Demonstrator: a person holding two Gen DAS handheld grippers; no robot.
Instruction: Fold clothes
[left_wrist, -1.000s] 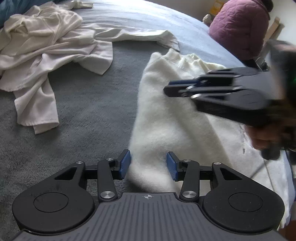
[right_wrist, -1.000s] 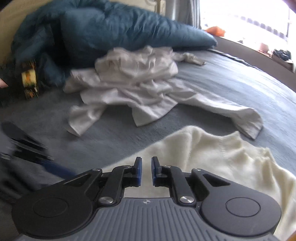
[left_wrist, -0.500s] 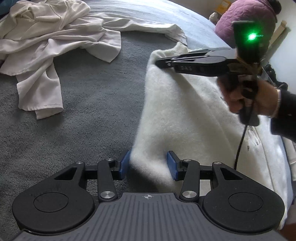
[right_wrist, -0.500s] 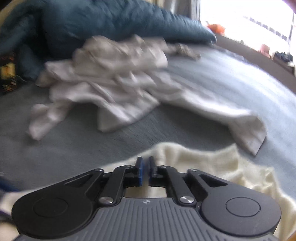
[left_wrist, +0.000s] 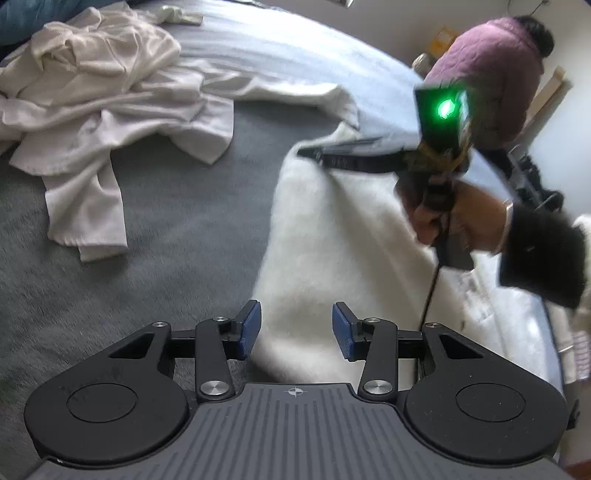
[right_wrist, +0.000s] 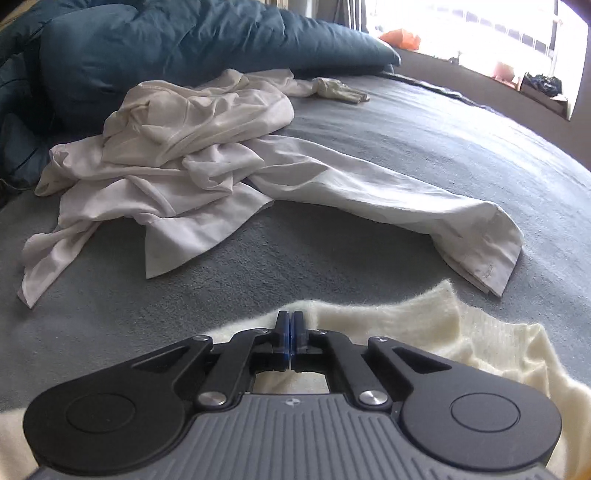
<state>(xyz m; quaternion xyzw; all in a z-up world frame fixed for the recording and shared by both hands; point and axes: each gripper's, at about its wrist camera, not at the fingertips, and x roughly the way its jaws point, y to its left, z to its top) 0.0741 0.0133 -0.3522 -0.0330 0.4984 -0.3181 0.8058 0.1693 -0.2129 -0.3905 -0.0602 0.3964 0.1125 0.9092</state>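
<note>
Fingers of my right gripper (right_wrist: 290, 338) clenched, angled down over cream sweater (right_wrist: 424, 321) edge, my left gripper (left_wrist: 294, 328) released astride its hem, white shirt (right_wrist: 177, 162) at 11 o'clock.

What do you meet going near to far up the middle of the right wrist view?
Right hand-held gripper, shut → cream sweater's edge → bare grey bedcover → crumpled white shirt → dark blue duvet.

Cream fuzzy sweater (left_wrist: 332, 236) lies flat (white shirt (right_wrist: 192, 147) crumpled beyond).
</note>
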